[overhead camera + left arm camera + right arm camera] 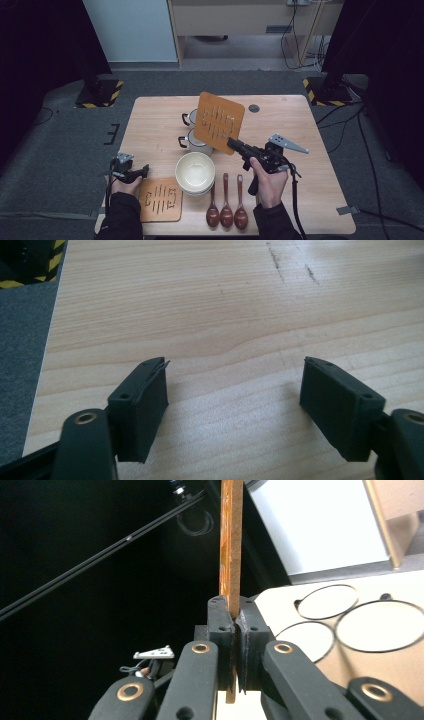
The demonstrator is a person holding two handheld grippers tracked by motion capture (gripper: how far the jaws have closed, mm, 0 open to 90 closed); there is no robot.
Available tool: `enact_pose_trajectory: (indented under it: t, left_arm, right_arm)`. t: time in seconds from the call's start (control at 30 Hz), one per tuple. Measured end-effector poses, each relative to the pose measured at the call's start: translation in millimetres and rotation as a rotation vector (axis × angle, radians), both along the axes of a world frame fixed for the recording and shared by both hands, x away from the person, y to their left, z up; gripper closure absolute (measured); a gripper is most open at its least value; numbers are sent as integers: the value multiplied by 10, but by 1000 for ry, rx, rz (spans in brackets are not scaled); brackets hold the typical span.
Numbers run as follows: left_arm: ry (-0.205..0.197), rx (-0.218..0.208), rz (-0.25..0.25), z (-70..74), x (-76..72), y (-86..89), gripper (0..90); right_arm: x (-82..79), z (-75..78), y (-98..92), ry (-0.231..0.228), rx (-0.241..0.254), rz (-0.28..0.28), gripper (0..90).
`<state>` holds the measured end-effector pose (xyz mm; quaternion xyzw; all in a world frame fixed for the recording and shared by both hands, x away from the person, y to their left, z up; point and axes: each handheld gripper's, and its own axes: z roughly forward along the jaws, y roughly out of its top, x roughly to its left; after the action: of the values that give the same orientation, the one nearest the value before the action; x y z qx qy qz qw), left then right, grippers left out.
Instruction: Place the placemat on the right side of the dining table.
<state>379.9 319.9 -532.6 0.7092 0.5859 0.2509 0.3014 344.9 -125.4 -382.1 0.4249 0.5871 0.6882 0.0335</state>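
A square wooden trivet (219, 121) with cut slots hangs tilted in the air above two white mugs (196, 141). My right gripper (235, 144) is shut on its lower corner. In the right gripper view the trivet (231, 540) stands edge-on, pinched between the jaws of my right gripper (235, 611). A second trivet (160, 199) lies flat near the table's front left. Just left of it, my left gripper (145, 170) rests low at the table's edge. In its own view my left gripper (235, 375) stands open over bare wood (200, 300), with nothing between the jaws.
A cream bowl (195, 171) sits in the front middle of the wooden table (290, 130), in front of the mugs. Three dark brown spoons (226, 207) lie side by side to its right. Grey floor surrounds the table; striped stand bases (100, 95) sit behind.
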Motion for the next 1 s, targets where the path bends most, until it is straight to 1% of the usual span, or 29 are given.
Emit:
enact_pose_trajectory:
  t: [0.13, 0.3, 0.43, 0.67, 0.87, 0.9, 1.0]
  left_arm:
    - [-6, 1, 4, -9, 9, 6, 241]
    - [-17, -1, 5, -24, 5, 9, 219]
    - [-15, 1, 5, -24, 7, 9, 210]
    - [-5, 6, 18, -28, 15, 6, 149]
    - [5, 9, 21, -31, 18, 9, 102]
    - [5, 6, 24, -33, 19, 8, 96]
    - [8, 7, 25, -34, 20, 7, 80]
  right_arm:
    - [51, -1, -121, -2, -1, -31, 873]
    - [98, -14, -263, 10, -9, -66, 873]
    - [114, -25, -389, 20, -10, -92, 873]
    - [128, -42, -603, 30, -10, -137, 873]
    - [145, -41, -736, 30, -8, -164, 873]
    - [150, -41, -762, 38, -7, -168, 873]
    - [172, -55, -832, 39, -14, -184, 873]
